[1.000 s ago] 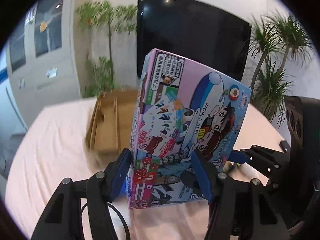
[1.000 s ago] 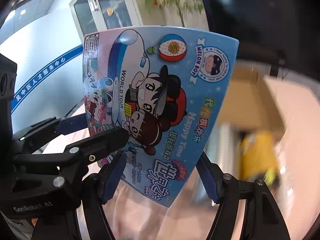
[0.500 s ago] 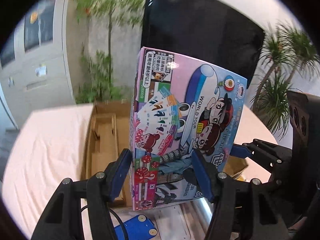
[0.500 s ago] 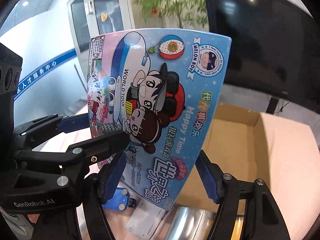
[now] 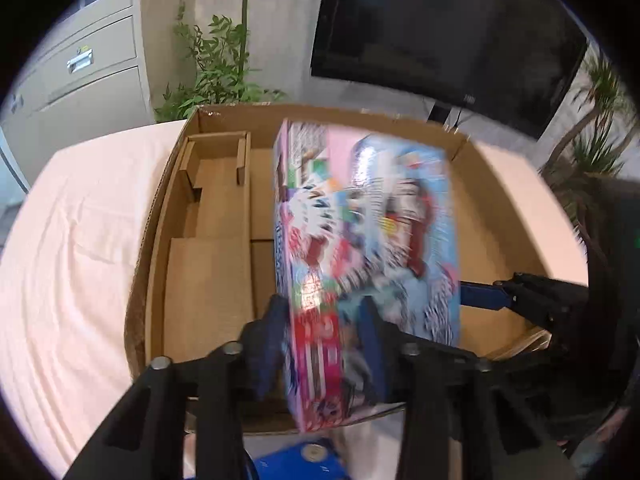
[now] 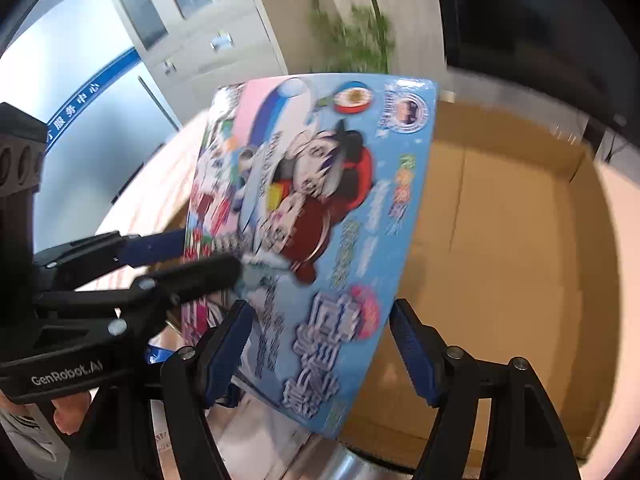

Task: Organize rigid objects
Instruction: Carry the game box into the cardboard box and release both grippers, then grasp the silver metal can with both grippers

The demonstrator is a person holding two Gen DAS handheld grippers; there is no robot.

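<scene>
A colourful board game box (image 5: 360, 240), blue and pink with cartoon children, is held upright over an open cardboard box (image 5: 208, 264). My left gripper (image 5: 320, 344) is shut on the game box's lower edge. In the right wrist view the game box (image 6: 320, 220) sits between my right gripper's (image 6: 324, 344) blue fingers (image 6: 412, 344), which stand apart on either side of it; whether they press on it is unclear. The left gripper (image 6: 176, 264) shows there, clamping the game box's left edge. The cardboard box (image 6: 500, 260) lies below and behind.
The cardboard box holds cardboard dividers (image 5: 216, 168) at its left. It rests on a table with a pale pink cloth (image 5: 72, 240). A blue object (image 5: 304, 460) and a shiny metal item (image 6: 360, 464) lie near the front. A black screen (image 5: 440, 28) and plants (image 5: 216, 68) stand behind.
Both grippers have tilted down and forward with the game box, which now hangs over the open cardboard box. The view is blurred by the motion.
</scene>
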